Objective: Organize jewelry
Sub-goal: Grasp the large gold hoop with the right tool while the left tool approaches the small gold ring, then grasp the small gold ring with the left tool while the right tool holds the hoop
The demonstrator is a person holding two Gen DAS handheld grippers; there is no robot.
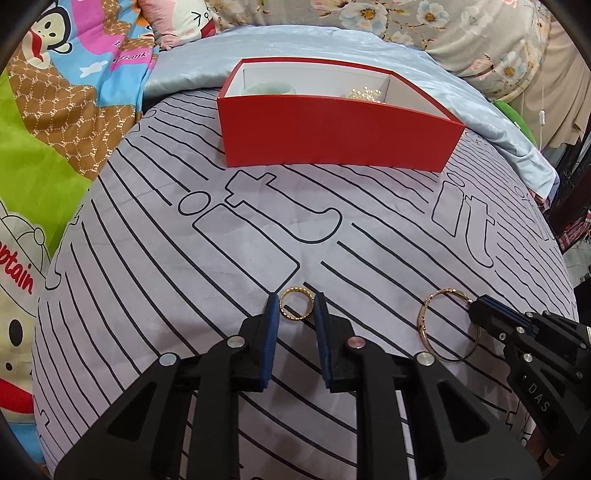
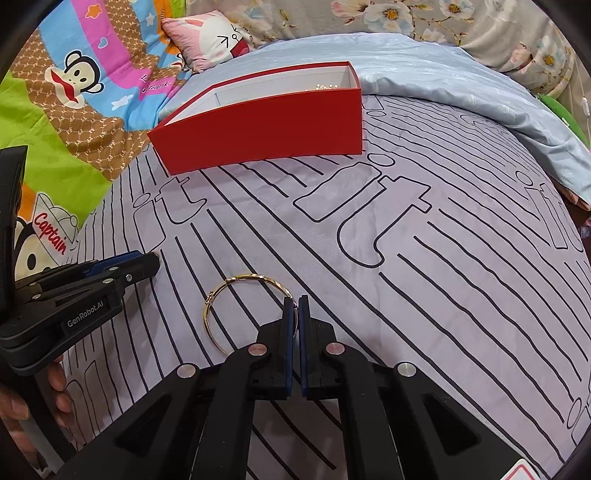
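A small gold ring [image 1: 296,303] lies on the lilac striped bedsheet between the open pads of my left gripper [image 1: 296,301], which straddles it. My right gripper [image 2: 295,303] is shut on the rim of a thin gold bangle [image 2: 221,310]; the bangle also shows in the left wrist view [image 1: 428,321], pinched by the right gripper [image 1: 476,308]. A red box [image 1: 332,129] with white inside stands farther back, holding a pale green bangle [image 1: 266,88] and a pearl piece [image 1: 365,94]. The box also shows in the right wrist view [image 2: 266,129].
The lilac sheet with black lines [image 1: 221,258] covers a rounded bed surface. A light blue quilt [image 1: 424,66] lies behind the box. A cartoon monkey blanket [image 1: 55,92] is at the left and a floral pillow [image 1: 461,26] at the back. The left gripper [image 2: 122,269] appears at the right wrist view's left.
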